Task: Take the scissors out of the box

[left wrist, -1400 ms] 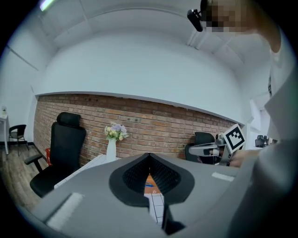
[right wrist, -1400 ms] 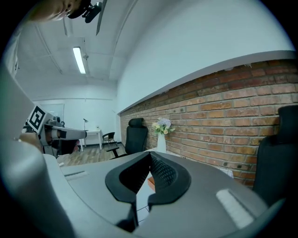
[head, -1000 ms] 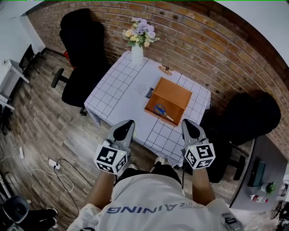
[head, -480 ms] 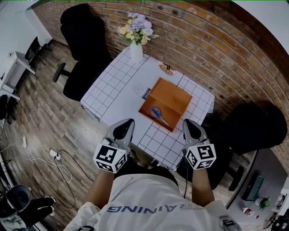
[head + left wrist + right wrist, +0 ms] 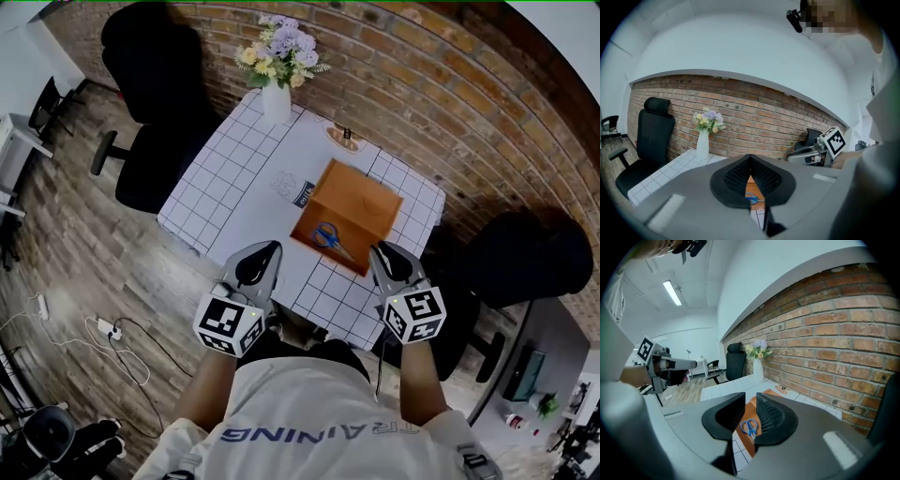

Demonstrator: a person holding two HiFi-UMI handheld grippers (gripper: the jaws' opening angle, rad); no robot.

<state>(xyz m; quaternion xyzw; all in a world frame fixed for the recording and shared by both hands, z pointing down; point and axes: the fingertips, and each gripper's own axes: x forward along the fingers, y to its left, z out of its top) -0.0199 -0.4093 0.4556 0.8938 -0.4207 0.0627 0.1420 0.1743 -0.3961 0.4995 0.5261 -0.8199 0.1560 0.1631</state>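
Note:
Blue-handled scissors (image 5: 328,234) lie in the near part of an open brown box (image 5: 361,195) on the white grid-cloth table (image 5: 234,187). Both grippers hover over the table's near edge, short of the box. My left gripper (image 5: 265,251) is to the box's left with its tips together and nothing held. My right gripper (image 5: 382,253) is just before the box's near right corner. Its jaws are opening, with nothing between them. In the right gripper view the scissors (image 5: 750,426) show beyond the gap of the right gripper (image 5: 751,397). The left gripper (image 5: 750,159) hides most of the box (image 5: 751,185).
A white vase of flowers (image 5: 277,98) stands at the table's far corner, with a small dish (image 5: 343,137) and a dark card (image 5: 305,194) near the box. Black office chairs (image 5: 155,112) (image 5: 525,253) flank the table. A brick wall runs behind it. Cables (image 5: 112,333) lie on the floor.
Both grippers have moved forward and slightly down toward the table's near edge. The right gripper's jaws, together before, now stand apart. The left jaws stay together.

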